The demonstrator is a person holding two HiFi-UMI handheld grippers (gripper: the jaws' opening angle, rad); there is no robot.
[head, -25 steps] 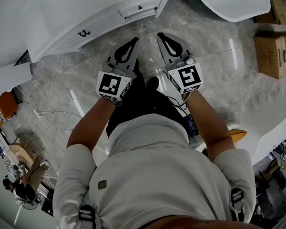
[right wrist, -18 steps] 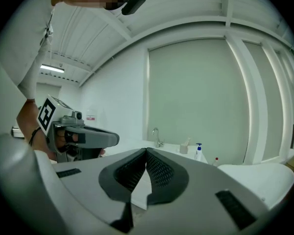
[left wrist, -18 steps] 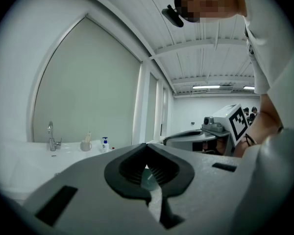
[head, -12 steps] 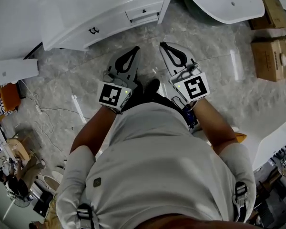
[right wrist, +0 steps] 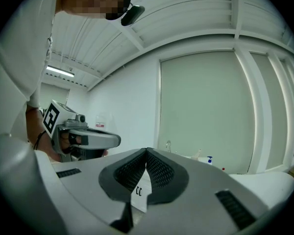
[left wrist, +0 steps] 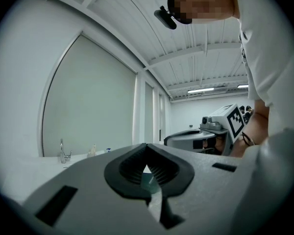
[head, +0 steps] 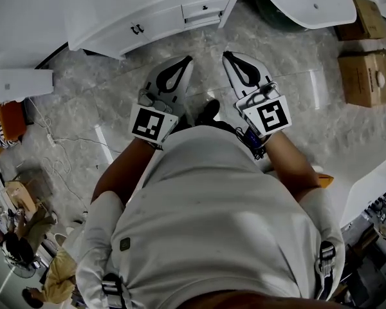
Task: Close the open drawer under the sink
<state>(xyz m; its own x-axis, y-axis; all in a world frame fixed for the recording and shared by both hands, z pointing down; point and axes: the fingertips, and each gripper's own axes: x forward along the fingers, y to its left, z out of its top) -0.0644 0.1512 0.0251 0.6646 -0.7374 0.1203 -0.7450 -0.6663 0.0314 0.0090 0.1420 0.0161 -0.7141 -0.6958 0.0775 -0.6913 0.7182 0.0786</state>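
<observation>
Left gripper (head: pixel 188 59): jaws together, tips meeting, nothing between them. It is held level in front of the person's waist and points toward the cabinet (head: pixel 109 34).
Right gripper (head: pixel 227 55): jaws together and empty too. It is just beside the left one, about parallel to it, with a narrow gap between the two.
Drawer (head: pixel 204 9): set in the white cabinet front under the sink (head: pixel 96 2), to the right of two doors with dark handles. It is well apart from both grippers. Its front looks about flush with the cabinet, though from this height I cannot be sure.
Person: stands on the marble floor (head: pixel 77 121) facing the cabinet, in a white shirt, one dark shoe (head: pixel 209 111) showing between the grippers.
Right side: two cardboard boxes (head: pixel 365 76) on the floor, and a white basin (head: pixel 309 2) beyond them.
Left side: a thin cable (head: pixel 59 148) trails over the floor.
Left gripper view: tips (left wrist: pixel 147 145) shut, a faucet (left wrist: pixel 62 153) far left, the other gripper far right.
Right gripper view: tips (right wrist: pixel 147 150) shut, a soap bottle (right wrist: pixel 209 159) on the counter behind.
</observation>
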